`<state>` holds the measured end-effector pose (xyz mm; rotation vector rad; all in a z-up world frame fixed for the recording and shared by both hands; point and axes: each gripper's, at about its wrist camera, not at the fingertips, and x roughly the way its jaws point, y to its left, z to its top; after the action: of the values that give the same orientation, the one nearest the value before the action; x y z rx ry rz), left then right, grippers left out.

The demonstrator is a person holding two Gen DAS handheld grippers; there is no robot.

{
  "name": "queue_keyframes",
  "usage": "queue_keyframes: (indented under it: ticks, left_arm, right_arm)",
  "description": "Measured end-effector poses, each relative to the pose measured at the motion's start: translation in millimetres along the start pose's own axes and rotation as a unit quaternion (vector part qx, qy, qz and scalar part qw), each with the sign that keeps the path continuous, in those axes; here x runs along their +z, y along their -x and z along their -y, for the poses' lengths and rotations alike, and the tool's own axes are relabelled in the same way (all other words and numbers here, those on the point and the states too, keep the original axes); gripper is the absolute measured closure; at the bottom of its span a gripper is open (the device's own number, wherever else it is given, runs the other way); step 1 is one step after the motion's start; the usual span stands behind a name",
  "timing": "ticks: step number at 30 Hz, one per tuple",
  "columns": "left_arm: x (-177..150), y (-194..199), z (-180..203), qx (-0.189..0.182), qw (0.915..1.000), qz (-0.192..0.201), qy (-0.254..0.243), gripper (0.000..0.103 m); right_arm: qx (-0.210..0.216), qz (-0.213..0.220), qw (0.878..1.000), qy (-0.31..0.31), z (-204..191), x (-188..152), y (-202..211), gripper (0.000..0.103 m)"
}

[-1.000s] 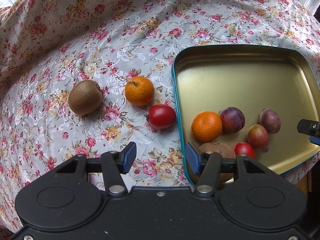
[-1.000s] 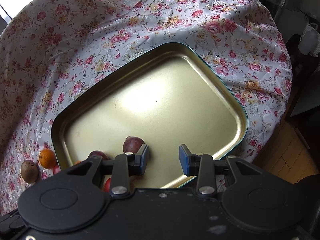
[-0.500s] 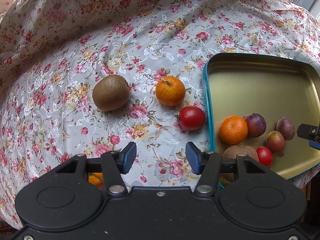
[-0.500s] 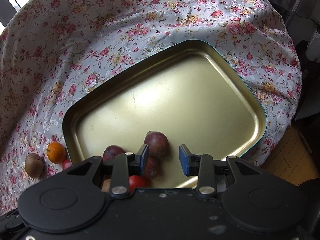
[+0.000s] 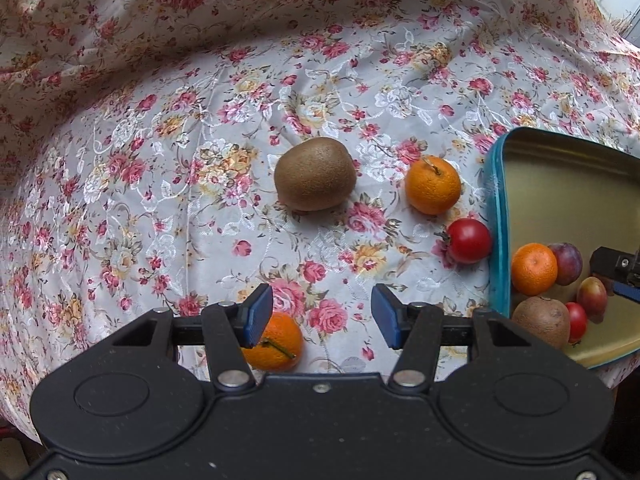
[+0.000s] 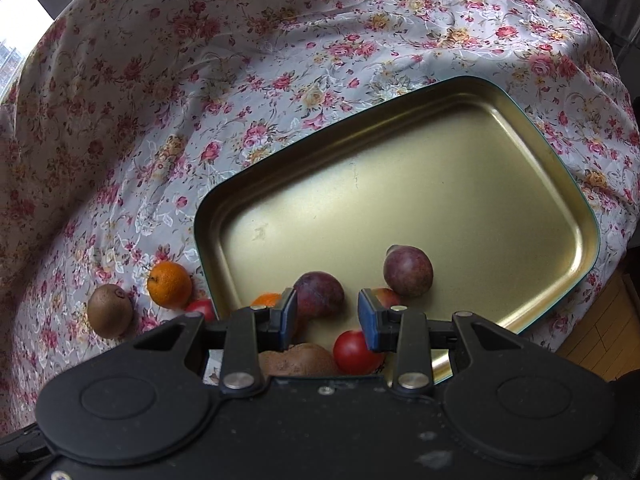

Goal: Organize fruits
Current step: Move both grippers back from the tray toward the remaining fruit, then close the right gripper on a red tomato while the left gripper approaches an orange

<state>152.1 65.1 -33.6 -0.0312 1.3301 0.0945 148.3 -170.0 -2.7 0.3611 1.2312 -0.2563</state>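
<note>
On the floral cloth lie a kiwi [image 5: 315, 174], a tangerine [image 5: 433, 185], a red tomato [image 5: 468, 241] and, nearest me, a second tangerine [image 5: 276, 342] half behind my left finger. My left gripper [image 5: 322, 316] hovers open over bare cloth, nothing between its pads. The gold tray [image 5: 568, 200] with a teal rim sits at the right and holds a tangerine [image 5: 534, 269], plums, a kiwi [image 5: 542, 320] and a small tomato. My right gripper [image 6: 327, 314] stands open above the tray's [image 6: 440, 184] near fruits: plums [image 6: 408, 271], a tomato [image 6: 354, 351], a kiwi [image 6: 298, 359].
The cloth [image 5: 200, 100] rises in folds at the back and drops off the table edge at the right, where a wooden floor [image 6: 600, 336] shows. A window [image 6: 24, 20] is at the far left. Most of the tray's floor is bare.
Both views have slid left across the table. In the left view the tray moved to the right edge and a second tangerine came into sight. In the right view more tray fruit appeared.
</note>
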Motion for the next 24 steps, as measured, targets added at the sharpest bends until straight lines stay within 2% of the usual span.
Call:
queue_keyframes:
  ticks: [11, 17, 24]
  left_arm:
    - [4.4, -11.7, -66.1, 0.0, 0.9966, -0.026, 0.079, 0.043]
    - [3.7, -14.8, -86.1, 0.001, 0.9952, -0.032, 0.092, 0.043]
    - [1.5, -20.4, -95.7, -0.004, 0.996, -0.044, 0.078, 0.043]
  right_arm:
    - [0.027, 0.001, 0.997, 0.067, -67.0, -16.0, -9.7, 0.066]
    - [0.036, -0.005, 0.995, 0.097, -97.0, -25.1, -20.0, 0.066]
    - [0.031, -0.008, 0.993, 0.116, -125.7, -35.4, -28.7, 0.066]
